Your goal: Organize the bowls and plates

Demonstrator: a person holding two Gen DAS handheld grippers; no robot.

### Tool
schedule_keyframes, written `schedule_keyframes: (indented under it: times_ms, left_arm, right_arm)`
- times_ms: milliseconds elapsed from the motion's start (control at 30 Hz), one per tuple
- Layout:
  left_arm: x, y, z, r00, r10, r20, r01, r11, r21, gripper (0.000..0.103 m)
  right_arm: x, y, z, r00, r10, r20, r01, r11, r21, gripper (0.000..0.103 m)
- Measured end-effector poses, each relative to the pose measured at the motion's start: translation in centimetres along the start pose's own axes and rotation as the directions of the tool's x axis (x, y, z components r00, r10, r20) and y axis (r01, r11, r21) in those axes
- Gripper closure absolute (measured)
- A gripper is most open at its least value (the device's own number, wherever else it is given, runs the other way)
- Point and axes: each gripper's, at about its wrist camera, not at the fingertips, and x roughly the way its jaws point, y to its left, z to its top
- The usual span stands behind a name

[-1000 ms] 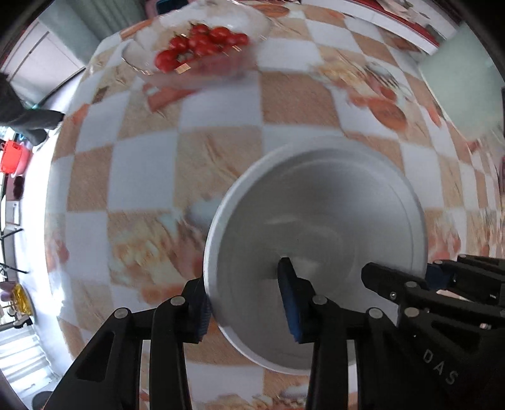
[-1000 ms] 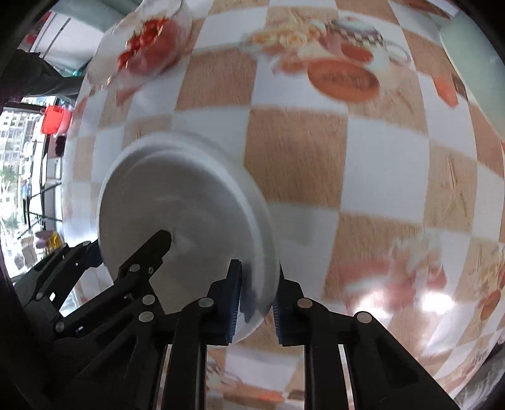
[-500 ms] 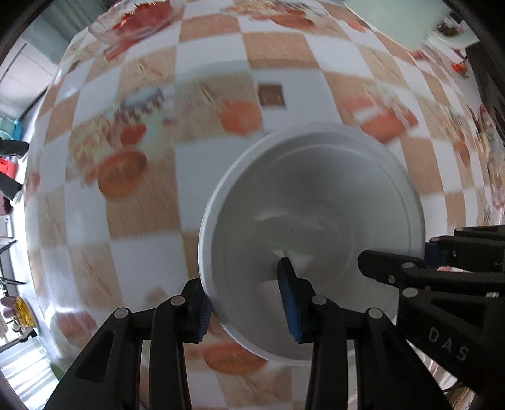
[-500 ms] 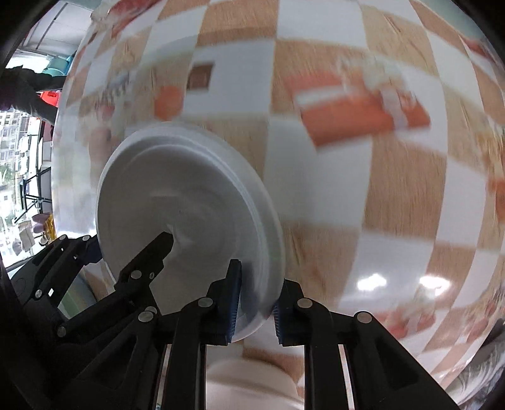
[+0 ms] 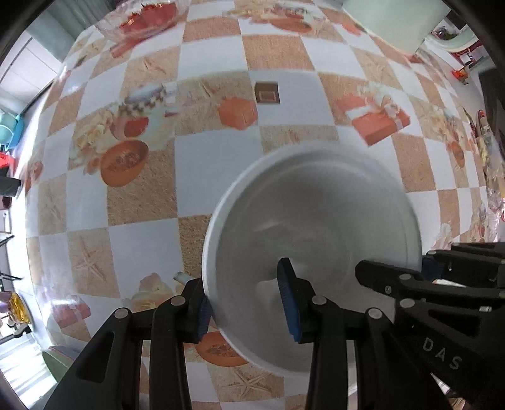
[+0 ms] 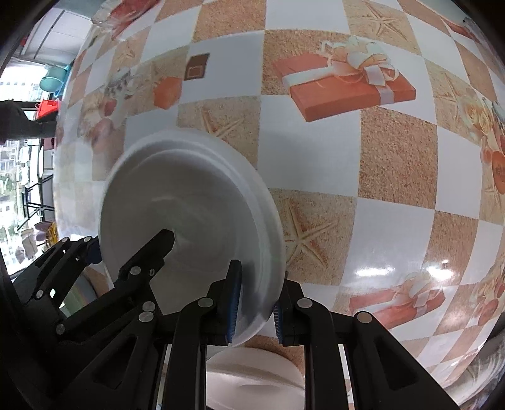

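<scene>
A white bowl (image 5: 315,239) hangs above the checkered tablecloth (image 5: 132,205), held from both sides. My left gripper (image 5: 246,307) points down and is shut on the bowl's left rim, one blue pad outside the wall and one inside. In the right wrist view the same bowl (image 6: 189,214) is seen, and my right gripper (image 6: 256,304) is shut on its right rim. Each gripper shows in the other's view at the opposite rim. Another white dish (image 6: 252,375) lies on the table just below the right gripper's fingers, partly hidden by them.
A clear glass bowl of red tomatoes (image 5: 145,15) stands at the far edge of the table. A pale green object (image 5: 394,22) sits at the far right. A green rounded thing (image 5: 56,366) lies off the table's near left edge.
Both grippers carried the white bowl across the table, away from the tomato bowl, which has slid to the top edge. A second white dish has come into view under the right gripper.
</scene>
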Motion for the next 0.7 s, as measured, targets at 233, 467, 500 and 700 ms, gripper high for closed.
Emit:
schedule_keyframes:
  times_ms: [233,467,500,700]
  left_arm:
    - [-3.2,0.0,0.6,0.999,0.009,0.051,-0.01,1.0,0.015,0.062]
    - [-6.6,-1.6,0.5,0.996,0.003,0.084,-0.008,0.999,0.054,0.062]
    - [-6.7,-1.9,0.0,0.996,0.003,0.088,-0.008,0.998,0.063,0.062]
    - [-7.7,-4.0,-2.8,0.996,-0.016,0.093,0.005,0.994,0.111,0.062]
  right_arm:
    - [-2.8,-0.4,-0.7,0.999,0.016,0.044,-0.017,1.0,0.016,0.082]
    - [-5.1,-2.1,-2.6,0.996,0.02,0.081,-0.024,0.999,0.046,0.082]
    - [-5.5,-2.4,-3.0,0.996,0.019,0.087,-0.023,0.998,0.051,0.082]
    - [-7.3,-3.9,-5.1,0.994,0.011,0.113,-0.021,0.996,0.09,0.082]
